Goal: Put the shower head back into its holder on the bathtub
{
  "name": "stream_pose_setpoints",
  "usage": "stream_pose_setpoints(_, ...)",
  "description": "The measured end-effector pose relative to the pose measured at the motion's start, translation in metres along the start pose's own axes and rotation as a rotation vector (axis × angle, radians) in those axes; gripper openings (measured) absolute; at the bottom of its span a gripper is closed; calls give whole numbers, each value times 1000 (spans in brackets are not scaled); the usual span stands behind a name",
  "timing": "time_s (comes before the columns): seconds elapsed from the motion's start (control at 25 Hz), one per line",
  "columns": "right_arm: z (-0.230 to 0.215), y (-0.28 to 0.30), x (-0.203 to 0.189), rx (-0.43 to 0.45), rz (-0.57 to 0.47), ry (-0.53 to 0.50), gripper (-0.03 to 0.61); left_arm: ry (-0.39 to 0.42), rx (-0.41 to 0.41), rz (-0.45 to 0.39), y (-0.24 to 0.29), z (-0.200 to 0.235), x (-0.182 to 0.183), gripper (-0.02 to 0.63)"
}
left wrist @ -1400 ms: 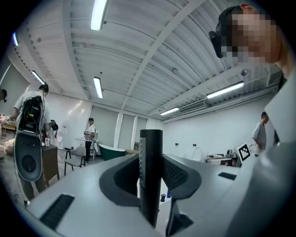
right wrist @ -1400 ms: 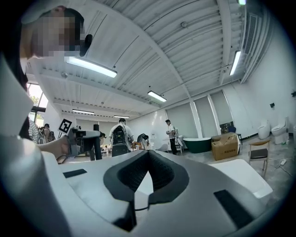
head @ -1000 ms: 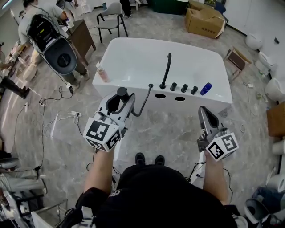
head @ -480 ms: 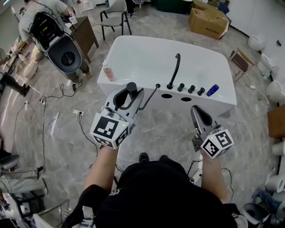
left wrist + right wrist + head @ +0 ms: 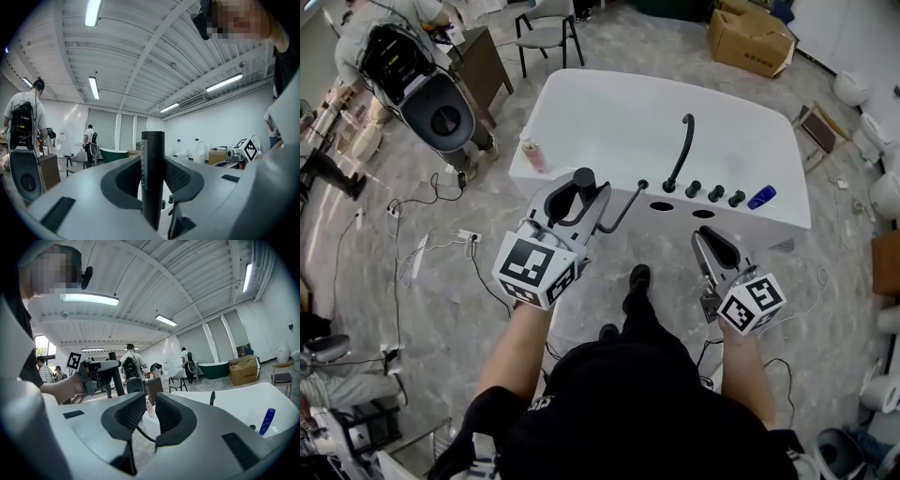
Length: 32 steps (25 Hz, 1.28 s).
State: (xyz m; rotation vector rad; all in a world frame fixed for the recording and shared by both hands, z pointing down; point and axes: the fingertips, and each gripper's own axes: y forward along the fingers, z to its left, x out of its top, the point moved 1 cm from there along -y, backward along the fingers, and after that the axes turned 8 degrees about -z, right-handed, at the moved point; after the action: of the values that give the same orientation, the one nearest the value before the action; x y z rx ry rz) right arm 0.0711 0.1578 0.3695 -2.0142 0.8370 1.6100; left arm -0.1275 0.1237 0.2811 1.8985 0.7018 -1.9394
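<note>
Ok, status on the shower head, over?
Left gripper shut on shower head, upright. Right gripper open, empty. Short of bathtub; hose trails to its deck, nothing seen in the way.

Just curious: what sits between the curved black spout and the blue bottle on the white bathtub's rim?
Three round black knobs in a row, as the head view shows.
</note>
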Motion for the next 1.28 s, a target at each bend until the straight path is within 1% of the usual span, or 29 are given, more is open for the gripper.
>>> stream_pose_setpoints(0.2,-44,43,-16,35,27,22,84,0,23,23,41,28,-16,137)
stream_pose_setpoints(0.44,-107,98,-23,53,74,77,86,-2,63,64,108,71,-38,137)
stream_pose_setpoints(0.56,-139,121,-25,66,100,90,85,4,83,101,140,90,-56,137)
stream_pose_setpoints(0.68,-167,141,-26,87,127,105,86,-7,119,150,166,107,-75,137)
stream_pose_setpoints(0.8,-193,165,-23,88,147,116,85,21,142,185,193,127,-89,137)
stream_pose_setpoints(0.88,-207,179,-23,89,158,125,86,35,157,199,209,140,-95,137)
stream_pose_setpoints(1.08,-234,194,-23,113,163,135,86,21,169,206,236,149,-102,137)
stream_pose_setpoints(1.28,-251,215,-9,146,152,129,86,23,173,202,261,159,-97,137)
